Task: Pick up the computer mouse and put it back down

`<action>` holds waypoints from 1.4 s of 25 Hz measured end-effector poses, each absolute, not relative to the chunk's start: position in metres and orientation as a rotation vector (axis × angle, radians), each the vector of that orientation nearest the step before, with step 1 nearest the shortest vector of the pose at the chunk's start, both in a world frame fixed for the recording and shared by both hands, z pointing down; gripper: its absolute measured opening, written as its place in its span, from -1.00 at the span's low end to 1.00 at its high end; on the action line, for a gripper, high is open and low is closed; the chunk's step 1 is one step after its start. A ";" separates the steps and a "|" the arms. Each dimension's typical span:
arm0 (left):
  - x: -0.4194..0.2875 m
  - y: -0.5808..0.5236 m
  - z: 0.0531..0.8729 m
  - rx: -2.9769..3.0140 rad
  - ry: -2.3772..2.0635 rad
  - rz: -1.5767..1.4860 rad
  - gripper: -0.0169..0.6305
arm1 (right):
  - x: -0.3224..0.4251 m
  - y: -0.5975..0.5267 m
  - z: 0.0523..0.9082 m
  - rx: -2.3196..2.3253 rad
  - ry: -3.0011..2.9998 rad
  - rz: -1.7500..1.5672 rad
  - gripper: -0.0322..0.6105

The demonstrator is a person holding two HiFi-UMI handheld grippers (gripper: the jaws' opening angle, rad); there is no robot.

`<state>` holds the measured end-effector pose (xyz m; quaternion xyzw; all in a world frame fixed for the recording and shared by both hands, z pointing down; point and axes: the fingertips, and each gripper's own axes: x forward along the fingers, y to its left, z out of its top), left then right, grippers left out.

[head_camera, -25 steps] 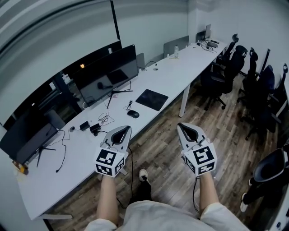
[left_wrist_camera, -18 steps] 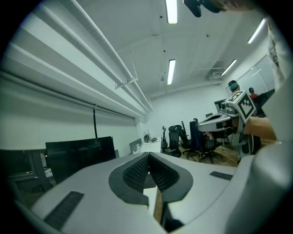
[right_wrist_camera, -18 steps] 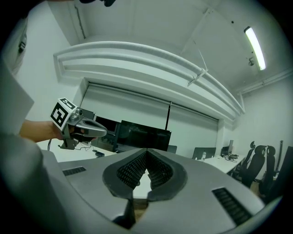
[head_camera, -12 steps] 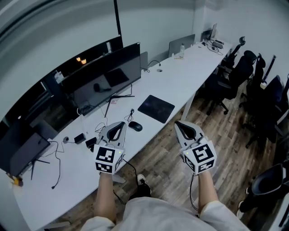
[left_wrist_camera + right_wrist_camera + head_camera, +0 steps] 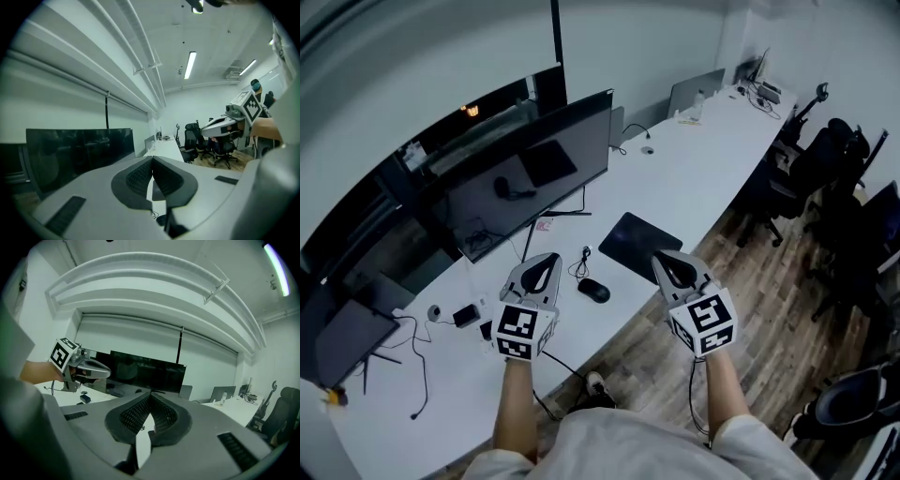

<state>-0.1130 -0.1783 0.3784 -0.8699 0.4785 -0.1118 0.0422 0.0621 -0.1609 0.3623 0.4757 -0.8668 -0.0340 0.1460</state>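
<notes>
A black computer mouse (image 5: 593,291) lies on the long white desk (image 5: 694,159), between my two grippers in the head view. My left gripper (image 5: 550,258) hangs over the desk just left of the mouse, jaws shut and empty. My right gripper (image 5: 665,260) is held at the desk's front edge, right of the mouse, jaws shut with nothing in them. In the left gripper view the shut jaws (image 5: 152,161) hide most of the mouse (image 5: 161,219). The right gripper view shows its shut jaws (image 5: 150,396) and the left gripper (image 5: 89,369) at the left.
A black mouse pad (image 5: 639,247) lies right of the mouse. A wide dark monitor (image 5: 534,173) stands behind, with cables (image 5: 581,267) and small devices (image 5: 467,315) on the desk. Laptops (image 5: 694,92) sit farther along. Black office chairs (image 5: 825,169) stand on the wooden floor (image 5: 769,300) at right.
Both grippers have travelled along the desk and now flank the mouse, which was well ahead of them before. Their jaws have stayed shut.
</notes>
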 end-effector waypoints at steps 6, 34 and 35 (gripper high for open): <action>-0.133 -0.227 0.407 -2.707 1.513 -0.372 -0.89 | 0.041 -0.219 0.389 1.334 -2.474 -0.047 -0.85; -0.198 -0.231 0.591 -2.607 2.237 -0.711 -0.89 | -0.062 -0.276 0.702 0.542 -2.322 0.406 0.10; -0.197 -0.230 0.596 -2.609 2.242 -0.722 -0.89 | -0.064 -0.275 0.712 0.530 -2.307 0.407 0.12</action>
